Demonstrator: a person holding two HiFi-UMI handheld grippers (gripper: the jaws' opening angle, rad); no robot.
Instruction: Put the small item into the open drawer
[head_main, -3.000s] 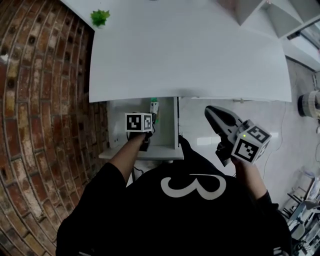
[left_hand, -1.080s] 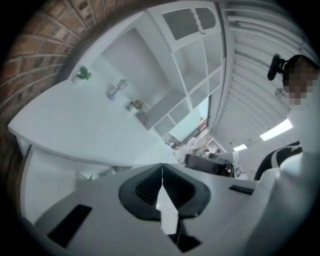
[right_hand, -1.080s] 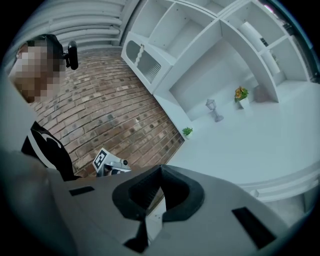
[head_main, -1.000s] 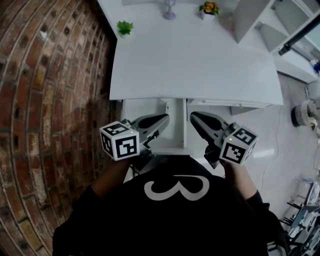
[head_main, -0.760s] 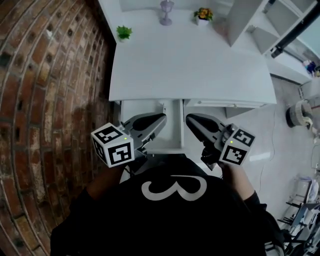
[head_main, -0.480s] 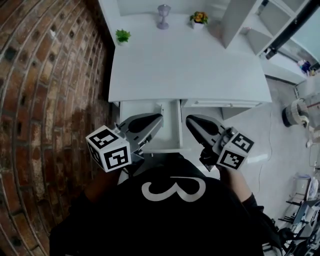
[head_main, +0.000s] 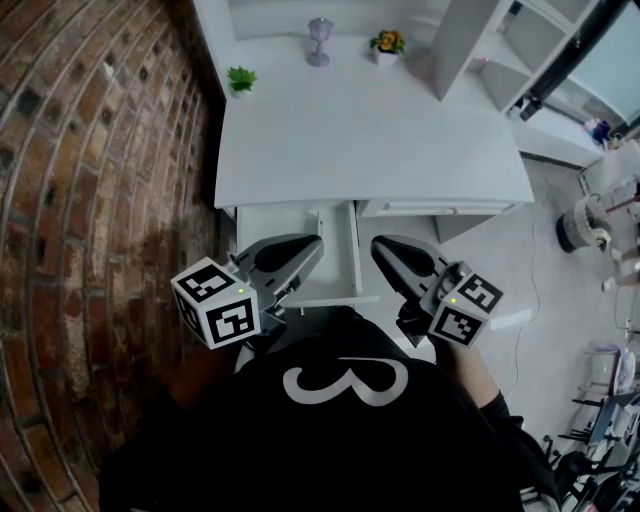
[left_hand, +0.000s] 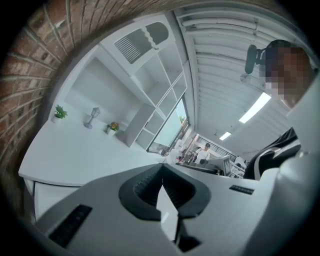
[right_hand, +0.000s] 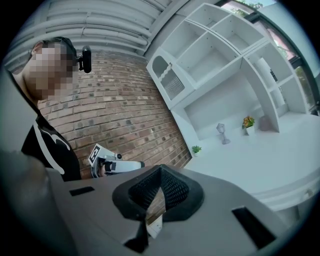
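1. The drawer (head_main: 350, 250) is a white, shallow, rectangular box under the left end of the white desk (head_main: 370, 130)
2. It stands open, pulled straight out from beneath the desk's front edge, with its inside facing up
3. Its right side wall runs as a thin upright strip away from the desk edge, and its front panel lies parallel to that edge at the end farthest from it
4. The strip of its floor just below the desk edge shows bare white; the near left part of its inside is hidden in the head view
5. The small item cannot be made out in any view
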